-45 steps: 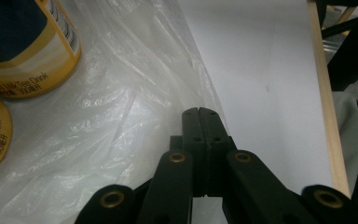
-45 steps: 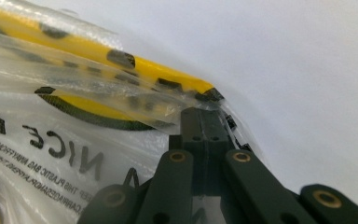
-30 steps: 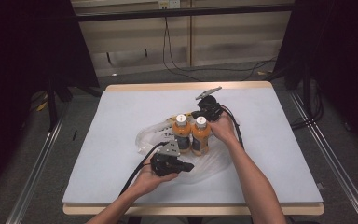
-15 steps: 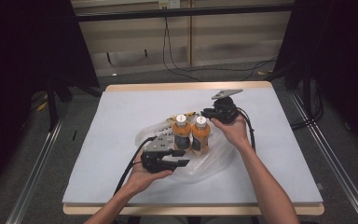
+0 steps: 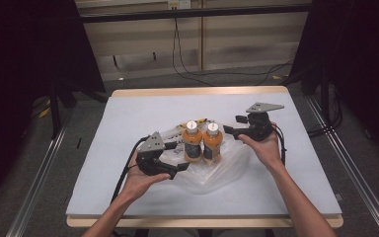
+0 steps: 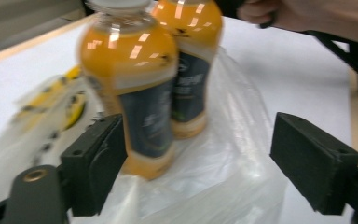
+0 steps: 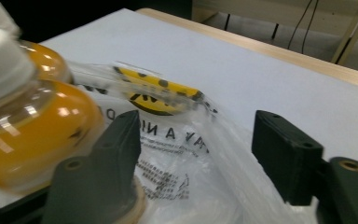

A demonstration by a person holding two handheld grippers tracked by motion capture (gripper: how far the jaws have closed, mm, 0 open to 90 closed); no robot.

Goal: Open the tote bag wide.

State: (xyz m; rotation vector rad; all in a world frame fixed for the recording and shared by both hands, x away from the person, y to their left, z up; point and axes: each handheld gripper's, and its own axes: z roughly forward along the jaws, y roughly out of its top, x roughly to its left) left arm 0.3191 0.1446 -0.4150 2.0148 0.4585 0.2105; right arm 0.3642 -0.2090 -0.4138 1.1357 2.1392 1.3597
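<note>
Standing upright side by side on a crumpled clear plastic bag (image 5: pixel 217 173) near the middle of the white table (image 5: pixel 128 123): two orange drink bottles, the left bottle (image 5: pixel 192 143) and the right bottle (image 5: pixel 212 143), touching each other, white caps up. Seen from the left gripper view as dark-labelled bottles (image 6: pixel 135 93) planted on the bag's film (image 6: pixel 214 177), probably set there so the bag can be drawn up around them. Printed yellow part of the bag (image 7: pixel 158 93) lying flat beyond the bottles, toward the far side of the table.

Held low at the left of the bottles, the left tool (image 5: pixel 175 157), jaws just now spreading wide, nothing between them; near bottle just beside the left jaw but not pressed. Held at the right of the bottles, slightly apart from them, the right tool (image 5: pixel 232 131), jaws likewise just now spreading, open and empty, with loose film and printed text lying beneath the gap in the right gripper view (image 7: pixel 196 154).

Judged from this: bottles released and left balanced on their own, both tools flanking them, likely placed to take up the bag's edges next. Possible risk: tugging the film under the bottles could tip them, since only their narrow bases rest on the slippery plastic.
</note>
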